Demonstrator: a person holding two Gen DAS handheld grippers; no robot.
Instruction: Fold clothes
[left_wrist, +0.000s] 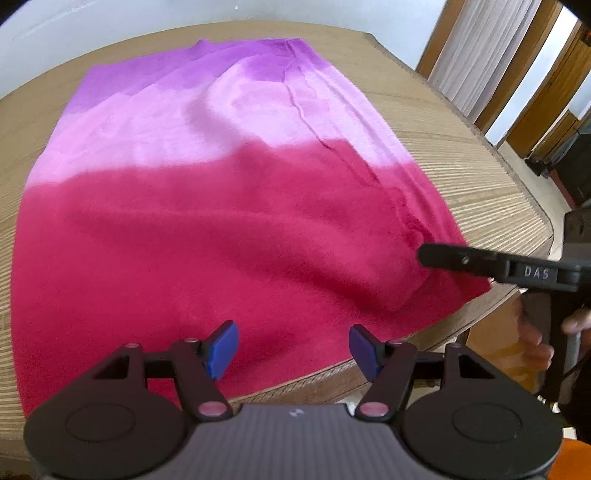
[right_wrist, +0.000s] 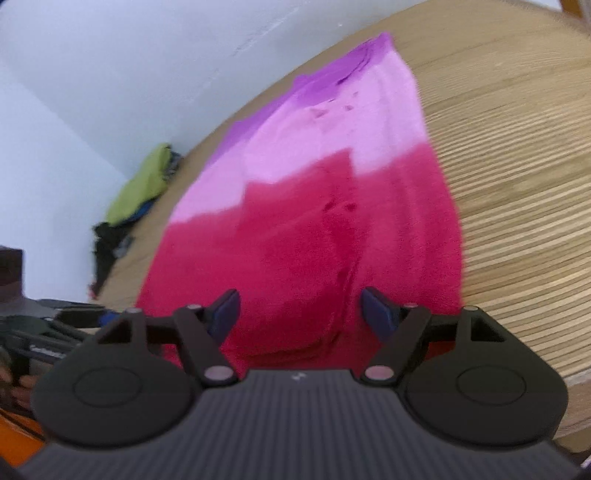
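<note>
Garment (magenta, pink and purple bands) lies spread over the wooden tabletop, filling the frame centre in both views. Left tool, bottom centre, is released above the magenta hem, empty. Right tool is likewise released, empty. Pile of clothes sits at middle left.

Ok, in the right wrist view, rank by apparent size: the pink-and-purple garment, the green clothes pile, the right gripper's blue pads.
1. Pink-and-purple garment, largest by far.
2. Green clothes pile and the blue pads: they look similar, and the pads sit much nearer the camera, so I won't rank them.
</note>
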